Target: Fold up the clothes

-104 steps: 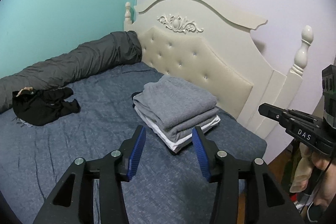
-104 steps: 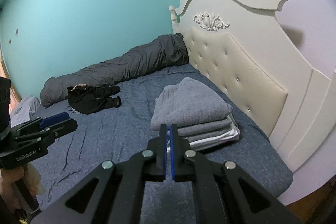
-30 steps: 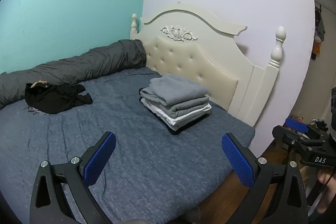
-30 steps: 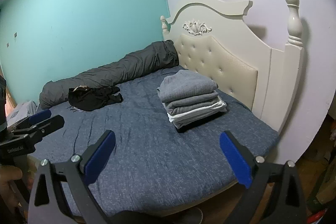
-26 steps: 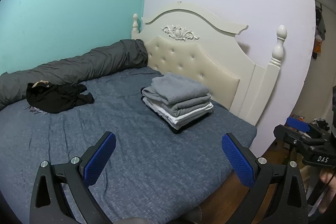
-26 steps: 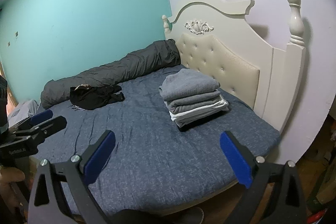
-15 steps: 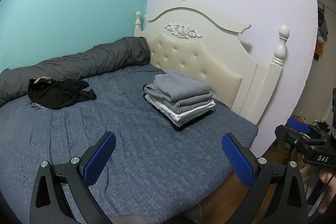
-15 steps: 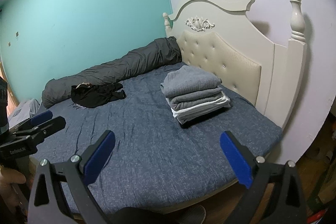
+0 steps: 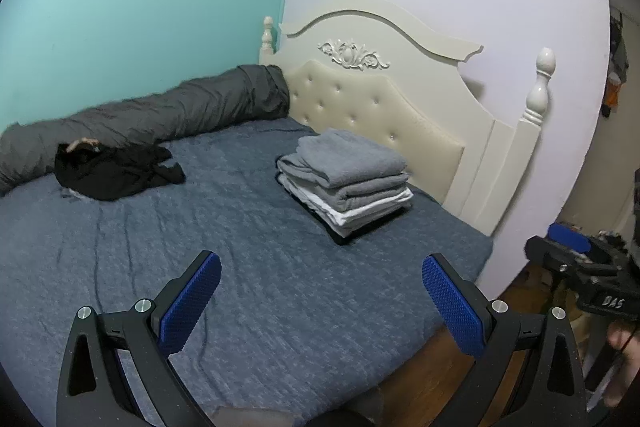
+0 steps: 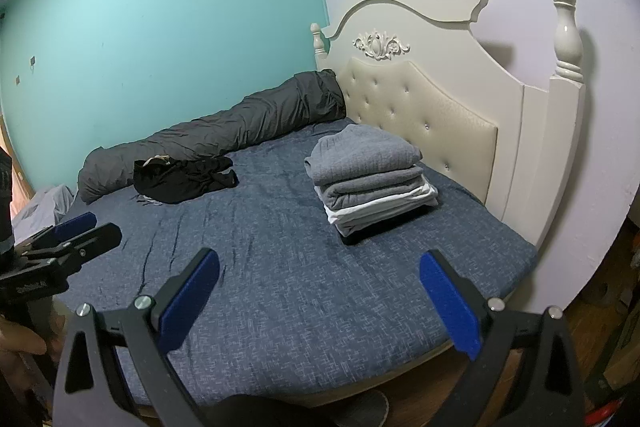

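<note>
Black clothes lie crumpled on the bed; both my tongs are wide and empty, so I should grab one edge first.

A neat stack of folded grey and white garments lies flat on the blue bedspread, ahead of both hand-held grippers and slightly right of centre. A crumpled black garment lies unfolded far ahead to the left, well apart from the stack.
</note>
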Action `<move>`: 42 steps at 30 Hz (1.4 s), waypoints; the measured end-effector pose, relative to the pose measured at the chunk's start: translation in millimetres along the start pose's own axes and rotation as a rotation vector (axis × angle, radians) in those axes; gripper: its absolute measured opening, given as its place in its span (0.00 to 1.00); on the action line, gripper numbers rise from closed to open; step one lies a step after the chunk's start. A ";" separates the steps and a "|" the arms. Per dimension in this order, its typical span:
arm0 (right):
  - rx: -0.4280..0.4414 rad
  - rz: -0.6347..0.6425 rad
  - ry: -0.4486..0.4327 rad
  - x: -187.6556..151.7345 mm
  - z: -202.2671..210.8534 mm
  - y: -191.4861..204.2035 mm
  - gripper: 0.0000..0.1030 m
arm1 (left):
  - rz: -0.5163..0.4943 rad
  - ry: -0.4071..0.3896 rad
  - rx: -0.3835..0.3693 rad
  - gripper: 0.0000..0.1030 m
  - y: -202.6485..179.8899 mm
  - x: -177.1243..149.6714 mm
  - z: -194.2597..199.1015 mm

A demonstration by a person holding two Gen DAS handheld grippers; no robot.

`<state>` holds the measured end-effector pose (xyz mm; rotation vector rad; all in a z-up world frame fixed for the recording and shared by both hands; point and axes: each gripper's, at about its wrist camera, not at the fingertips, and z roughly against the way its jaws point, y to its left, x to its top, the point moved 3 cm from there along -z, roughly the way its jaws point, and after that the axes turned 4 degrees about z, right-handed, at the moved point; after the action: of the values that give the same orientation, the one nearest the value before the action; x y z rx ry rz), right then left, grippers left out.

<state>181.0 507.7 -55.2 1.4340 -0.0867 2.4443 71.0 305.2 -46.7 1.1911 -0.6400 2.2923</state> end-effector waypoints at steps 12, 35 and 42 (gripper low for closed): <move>0.009 0.004 0.010 -1.2 -4.9 2.0 0.98 | -0.014 -0.016 0.013 1.00 -2.8 0.6 4.4; 0.017 0.005 0.017 -4.2 -6.9 5.5 0.98 | -0.019 -0.010 0.027 1.00 1.1 -3.0 3.1; 0.019 0.001 0.014 -4.4 -6.9 5.7 0.98 | -0.017 -0.005 0.028 1.00 3.8 -4.9 2.1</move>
<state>175.5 502.7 -61.8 1.4246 -0.0616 2.4616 72.5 300.0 -50.5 1.2109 -0.5994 2.2922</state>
